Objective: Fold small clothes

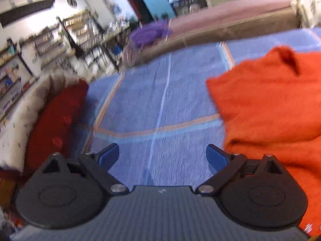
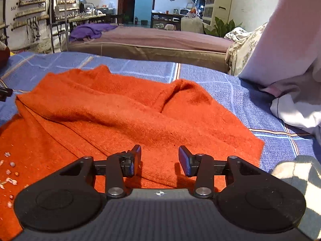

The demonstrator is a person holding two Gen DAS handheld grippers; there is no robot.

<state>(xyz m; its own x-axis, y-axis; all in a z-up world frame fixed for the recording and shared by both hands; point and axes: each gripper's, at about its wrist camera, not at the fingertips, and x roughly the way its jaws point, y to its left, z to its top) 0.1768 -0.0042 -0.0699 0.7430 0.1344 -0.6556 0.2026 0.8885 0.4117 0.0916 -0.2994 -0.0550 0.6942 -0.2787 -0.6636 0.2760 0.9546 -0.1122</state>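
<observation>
around your work: what else sits in the room

you see a blue checked bedspread spread underneath, a red cushion at its left edge. beyond it lies a second bed with a mauve cover, a purple blanket heaped on its near corner. wall shelves line the left, a turquoise doorway behind, and a leafy plant right.

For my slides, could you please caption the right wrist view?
Open right gripper poised over a rumpled orange garment on a blue checked blanket.
</observation>
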